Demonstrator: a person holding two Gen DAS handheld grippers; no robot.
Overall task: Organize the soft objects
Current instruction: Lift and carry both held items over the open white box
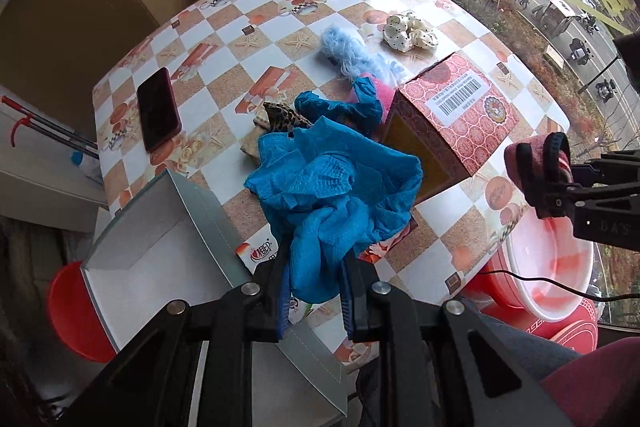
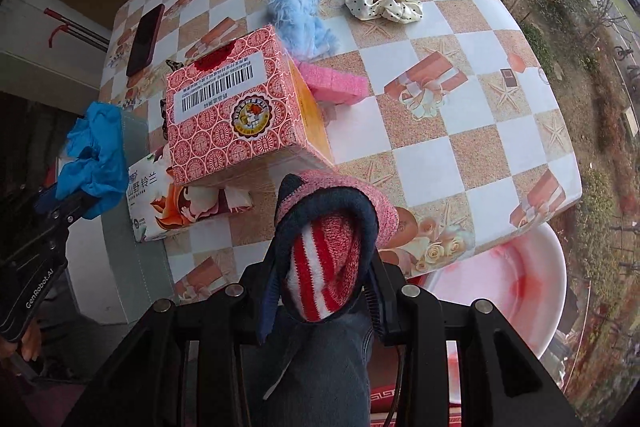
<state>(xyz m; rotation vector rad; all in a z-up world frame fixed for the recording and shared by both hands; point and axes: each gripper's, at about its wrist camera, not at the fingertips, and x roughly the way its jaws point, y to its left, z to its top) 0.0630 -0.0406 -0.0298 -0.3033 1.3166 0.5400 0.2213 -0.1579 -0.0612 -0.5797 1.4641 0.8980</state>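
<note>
My left gripper (image 1: 316, 291) is shut on a crumpled blue cloth (image 1: 332, 187), held up over the near edge of the table beside an open grey box (image 1: 160, 227). In the right wrist view the left gripper (image 2: 68, 203) shows at the left with the blue cloth (image 2: 96, 155). My right gripper (image 2: 324, 267) is shut on a rolled pink, red and white striped sock (image 2: 320, 267) with a navy cuff, near the table's front edge. On the table lie a light blue fluffy piece (image 2: 300, 19), a polka-dot scrunchie (image 2: 384, 1) and a pink sponge (image 2: 336, 85).
A red patterned carton (image 2: 236, 107) rests on a tissue pack (image 2: 188, 203). A dark phone (image 1: 158, 109) lies at the left, with a leopard-print item (image 1: 284, 117) near it. A white basin (image 2: 500, 287) sits below the table's right corner, and a red bucket (image 1: 76, 315) at the lower left.
</note>
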